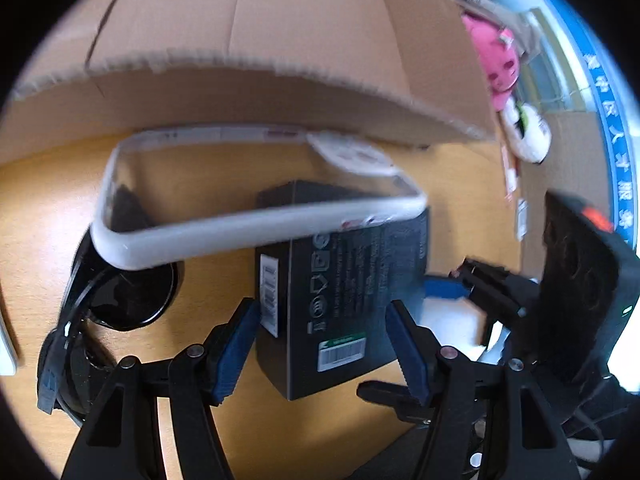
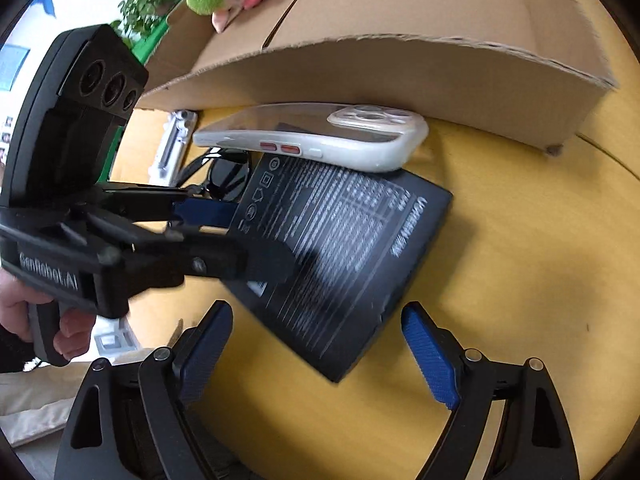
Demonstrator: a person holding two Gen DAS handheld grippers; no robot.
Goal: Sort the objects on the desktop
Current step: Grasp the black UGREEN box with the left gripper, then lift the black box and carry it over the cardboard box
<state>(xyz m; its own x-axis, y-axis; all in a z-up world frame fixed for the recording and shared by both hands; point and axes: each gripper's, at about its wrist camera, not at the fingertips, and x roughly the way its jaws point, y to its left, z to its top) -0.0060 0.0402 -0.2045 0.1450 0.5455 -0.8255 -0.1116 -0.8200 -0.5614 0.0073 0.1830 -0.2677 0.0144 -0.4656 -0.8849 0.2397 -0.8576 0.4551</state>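
Left gripper straddles the near end of the black box, jaws apart, pads not visibly pressing. Box lies flat on the wooden desk, long axis toward 12 o'clock. Right gripper, spread wide and empty, has the box at 12. Beyond, a clear phone case overlaps the box's far end. The left looks nearer, so it probably takes the box.

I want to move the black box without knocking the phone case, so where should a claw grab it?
Grip the black box across its two long edges at the near end, coming from above. It lies flat on the desk, and the phone case rests over its far end, so the near end is the free part.
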